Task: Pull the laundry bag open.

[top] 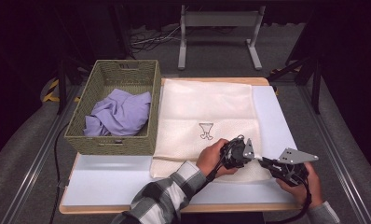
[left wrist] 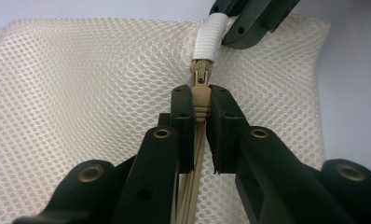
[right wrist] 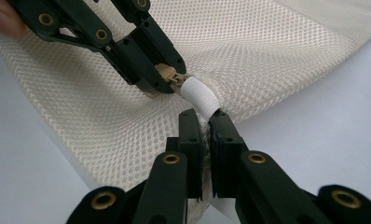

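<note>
Mesh laundry bag lies flat on the table, just right of the wicker basket holding a purple cloth. Zipper end sits at the bag's near right corner, where both grippers meet

Handling, as I judge it: bag is light, limp, open-weave mesh, with no stiffness, so it will bunch and drag along if the slider is pulled without a counter-hold. Mesh itself snags easily. Proper grip points are the hard ones: the tan zipper pull for the moving hand, and the white elastic tab or the seam right by it as anchor. Pull is small and smooth, so it could slip if gripped off-centre

Left gripper: jaws nearly closed, pads clamped on the zipper pull from both sides, zipper tape running back between them. Left hand reaches in over the bag's near edge, gripper pointing right along the zipper line

Right gripper: jaws almost shut, pinching the bag's corner fabric just under the white tab. Right hand low at the table's near right, gripper aimed left, nose to nose with the other
</note>
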A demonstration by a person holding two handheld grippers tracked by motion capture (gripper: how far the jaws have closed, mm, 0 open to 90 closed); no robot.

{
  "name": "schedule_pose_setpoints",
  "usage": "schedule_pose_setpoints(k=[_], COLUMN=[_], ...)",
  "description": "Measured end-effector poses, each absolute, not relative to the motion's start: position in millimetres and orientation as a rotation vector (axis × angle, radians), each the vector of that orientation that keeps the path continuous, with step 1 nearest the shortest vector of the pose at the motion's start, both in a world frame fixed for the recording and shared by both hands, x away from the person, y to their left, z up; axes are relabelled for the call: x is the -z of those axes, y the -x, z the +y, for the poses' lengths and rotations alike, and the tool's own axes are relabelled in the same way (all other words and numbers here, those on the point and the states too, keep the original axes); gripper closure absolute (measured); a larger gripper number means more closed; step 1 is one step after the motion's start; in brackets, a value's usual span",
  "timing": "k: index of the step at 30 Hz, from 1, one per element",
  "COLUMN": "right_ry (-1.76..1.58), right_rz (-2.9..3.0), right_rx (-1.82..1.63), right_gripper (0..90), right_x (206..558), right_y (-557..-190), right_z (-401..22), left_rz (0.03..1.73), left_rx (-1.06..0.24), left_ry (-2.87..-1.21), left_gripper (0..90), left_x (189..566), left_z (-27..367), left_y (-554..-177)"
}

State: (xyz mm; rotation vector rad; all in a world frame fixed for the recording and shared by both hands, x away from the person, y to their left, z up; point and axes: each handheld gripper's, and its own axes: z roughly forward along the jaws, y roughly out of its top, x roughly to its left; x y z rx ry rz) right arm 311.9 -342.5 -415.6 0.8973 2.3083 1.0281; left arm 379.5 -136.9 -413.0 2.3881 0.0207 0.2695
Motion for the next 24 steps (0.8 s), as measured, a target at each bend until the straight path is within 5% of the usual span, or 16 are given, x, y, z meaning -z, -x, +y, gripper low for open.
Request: schedule_pose_setpoints(k=[10, 24], right_ry=[-0.892, -0.879], right_rz=[2.305, 2.313], right_rx=[-1.024, -1.006], right_gripper=[85.1, 85.6], right_x=[415.4, 415.9], right_y=[-311.8, -310.9], right_z=[-342.5, -341.3], left_rz=[0.036, -0.016], left_rx=[-0.278, -0.283], left_ry=[-2.369, -2.398], left_gripper=[76.4, 81.8], left_x=[411.1, 409.7], left_z=[-137.2, -137.3], left_y=[-379.9, -377.4])
